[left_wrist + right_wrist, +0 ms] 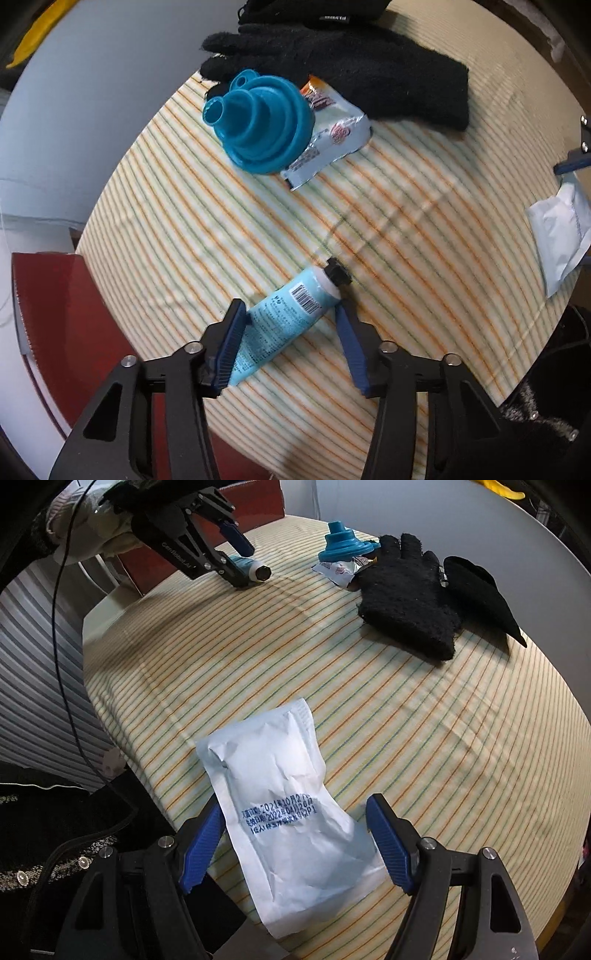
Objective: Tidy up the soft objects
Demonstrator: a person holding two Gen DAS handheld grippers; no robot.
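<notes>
left tongs (pixel 291 317) straddle pale blue tube (pixel 280 317), unclenched; right tongs (pixel 295 819) open around crumpled white pouch (pixel 280 794).

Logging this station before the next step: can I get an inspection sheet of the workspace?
Surface: striped cloth covers the table, a few creases.
Job's things: light blue tube between the left claw's pads; white packet at the cloth's near edge; black glove lying flat; snack wrapper under the blue funnel.
Clutter: second black fabric piece beside the glove.
Grippers: left claw straddles the tube, one pad touching; right claw open around the packet.
Cables: dark cable hanging off the table's side.
Surroundings: red box beside the table.
</notes>
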